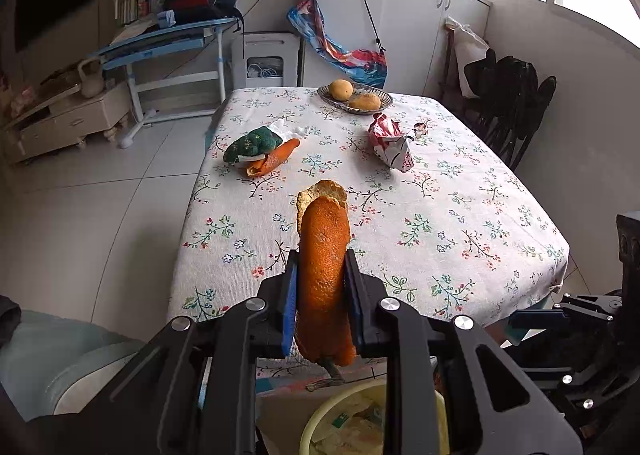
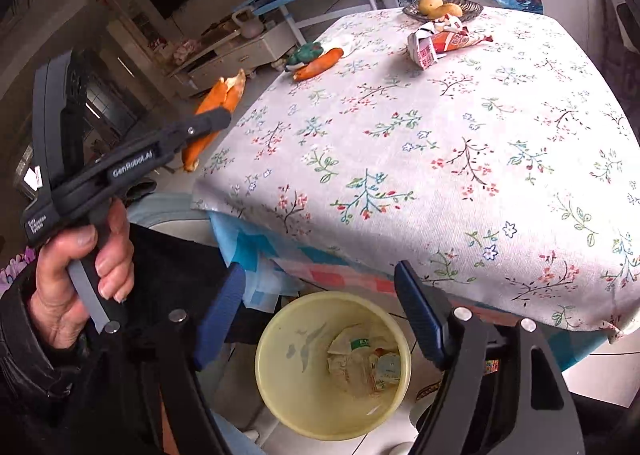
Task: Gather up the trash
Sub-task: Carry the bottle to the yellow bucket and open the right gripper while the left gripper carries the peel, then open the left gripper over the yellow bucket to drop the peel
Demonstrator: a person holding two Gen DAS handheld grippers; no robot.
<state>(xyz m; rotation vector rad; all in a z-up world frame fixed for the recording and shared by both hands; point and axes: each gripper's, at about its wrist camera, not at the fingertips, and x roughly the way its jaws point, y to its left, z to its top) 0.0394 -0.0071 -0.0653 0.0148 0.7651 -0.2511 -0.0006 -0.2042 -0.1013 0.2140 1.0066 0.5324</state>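
Two hand-held grippers work at the near edge of a tabletop [image 2: 440, 127] draped in a white floral cloth. The left hand-held gripper [image 1: 320, 267] is clenched on a long curl of orange citrus peel [image 1: 324, 275], held in the air off the tabletop's corner; from the right wrist view a bare hand [image 2: 80, 275] in a dark sleeve squeezes its handle. The right hand-held gripper [image 2: 320, 319] stands released, its blue-padded jaws spread wide and empty above a round pale-yellow plastic bin [image 2: 276, 387] on the floor just below the tabletop's edge, crumpled paper wrappers [image 2: 360, 363] lying inside. On the cloth farther back lie a red-and-white crushed carton [image 1: 390, 143], a heap of green and orange scraps [image 1: 260, 151] and a patterned dish of yellow fruit [image 1: 354, 97].
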